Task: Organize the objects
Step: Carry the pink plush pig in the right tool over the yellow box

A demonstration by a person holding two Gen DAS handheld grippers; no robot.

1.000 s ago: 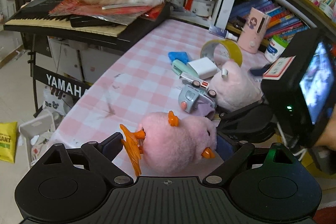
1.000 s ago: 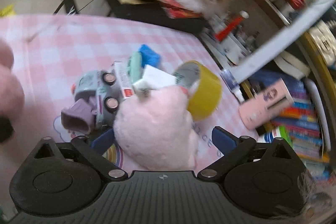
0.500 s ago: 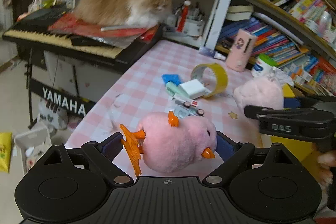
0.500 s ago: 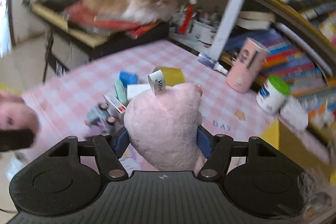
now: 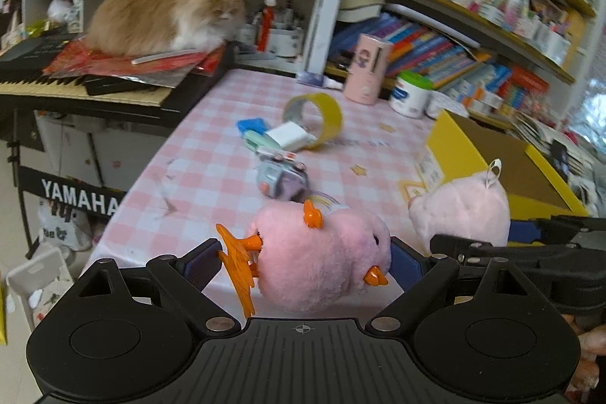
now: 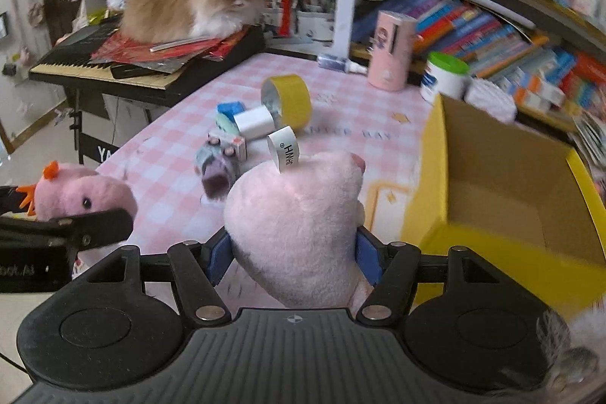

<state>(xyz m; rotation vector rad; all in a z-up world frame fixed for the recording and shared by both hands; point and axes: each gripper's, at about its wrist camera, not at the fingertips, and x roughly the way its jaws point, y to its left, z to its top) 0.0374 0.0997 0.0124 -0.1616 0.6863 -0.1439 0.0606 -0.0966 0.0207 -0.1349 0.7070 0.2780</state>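
Observation:
My left gripper is shut on a pink plush bird with orange feet, held above the table's near edge; the bird also shows in the right wrist view. My right gripper is shut on a pale pink plush with a white tag, held just left of an open yellow cardboard box. The pale plush and the box also show in the left wrist view. A toy car, a yellow tape roll, a white block and a blue piece lie on the pink checked tablecloth.
A cat lies on papers on a Yamaha keyboard left of the table. A pink cylinder and a green-lidded jar stand at the back. Bookshelves line the right side.
Both grippers have lifted and drawn back from the pile with their plush toys. The right gripper closed on the pale plush and carried it right, beside the yellow box.

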